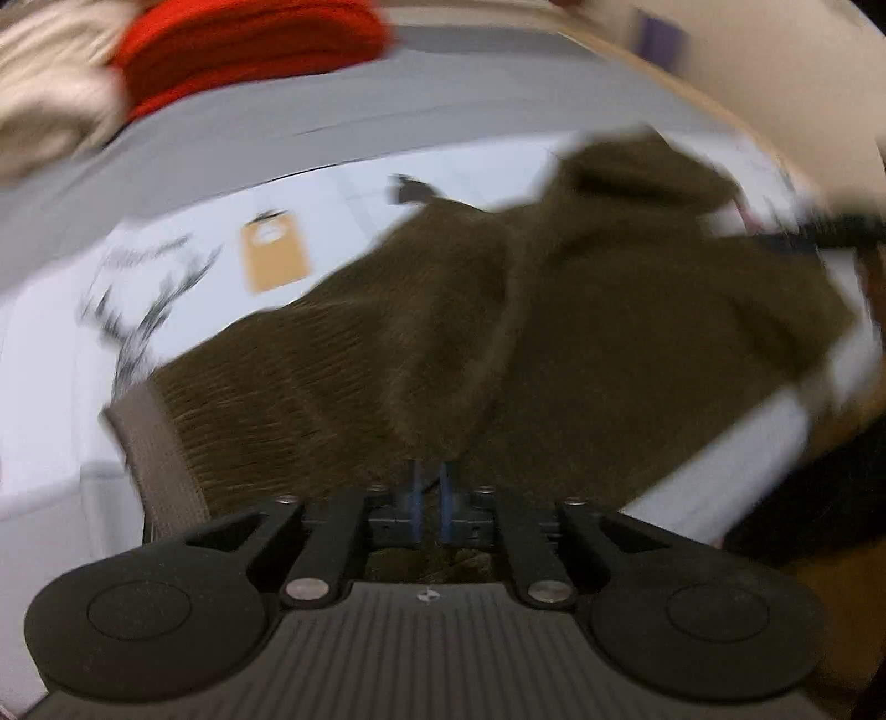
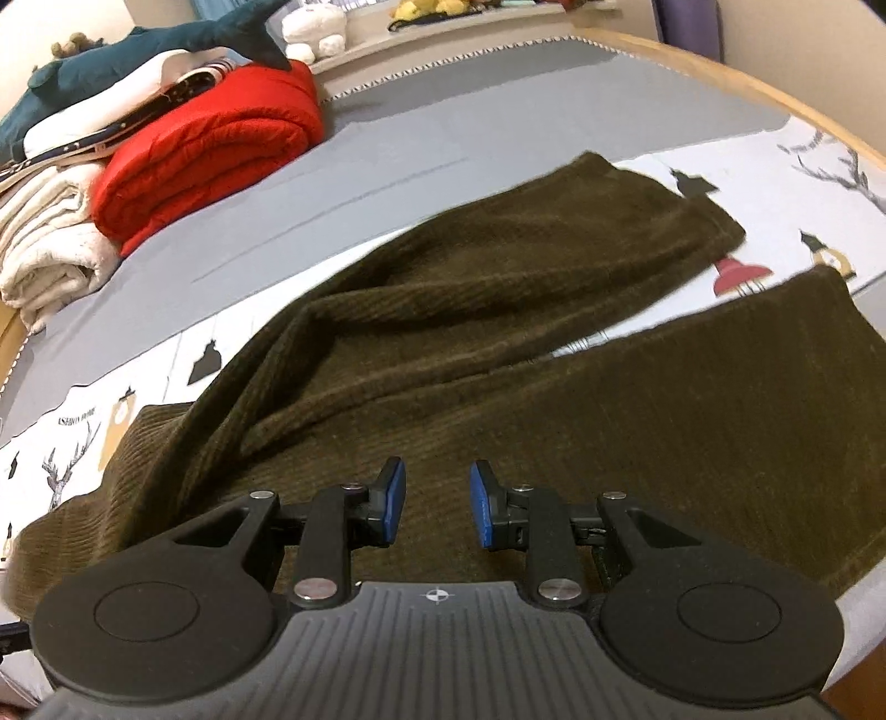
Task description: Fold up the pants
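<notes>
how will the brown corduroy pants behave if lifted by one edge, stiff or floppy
Probably floppy: the pants already lie in soft folds and ridges on the bed. Where the left gripper pinches the cloth, it drapes down in a tent shape. The thick ribbed fabric looks fairly heavy, so the free legs would likely drag rather than lift.

I was working in a bedroom at home: a bed with a grey sheet (image 2: 443, 127) and a white cover printed with deer and little houses (image 2: 819, 183), a folded red quilt (image 2: 210, 149), cream blankets (image 2: 44, 243), and a dark teal plush shark (image 2: 138, 50) beside other soft toys (image 2: 315, 27).
</notes>
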### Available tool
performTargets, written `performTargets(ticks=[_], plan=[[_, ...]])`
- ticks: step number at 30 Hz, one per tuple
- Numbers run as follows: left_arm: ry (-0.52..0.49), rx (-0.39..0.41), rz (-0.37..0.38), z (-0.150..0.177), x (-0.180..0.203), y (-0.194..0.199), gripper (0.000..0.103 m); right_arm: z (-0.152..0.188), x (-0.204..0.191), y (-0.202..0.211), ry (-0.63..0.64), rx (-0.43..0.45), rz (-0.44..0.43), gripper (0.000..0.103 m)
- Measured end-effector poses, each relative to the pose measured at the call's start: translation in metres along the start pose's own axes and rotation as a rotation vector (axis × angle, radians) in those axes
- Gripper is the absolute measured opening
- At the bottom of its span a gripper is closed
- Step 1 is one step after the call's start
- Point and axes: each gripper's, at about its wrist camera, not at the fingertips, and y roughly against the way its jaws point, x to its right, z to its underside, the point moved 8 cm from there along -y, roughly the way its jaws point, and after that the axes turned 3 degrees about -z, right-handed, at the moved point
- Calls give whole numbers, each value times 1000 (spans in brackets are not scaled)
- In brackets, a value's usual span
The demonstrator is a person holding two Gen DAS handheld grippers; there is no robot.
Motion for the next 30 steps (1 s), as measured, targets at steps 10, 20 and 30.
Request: performTargets(ticks=[10, 20, 30], plan=[[717, -255, 66, 37, -103, -48, 43, 5, 12, -1, -45, -17, 11, 27], [801, -213, -54, 17, -120, -64, 59, 2, -6, -13, -13, -24, -12, 27], [780, -116, -150, 1, -132, -32, 12, -42, -24, -4, -94, 110, -103, 28]])
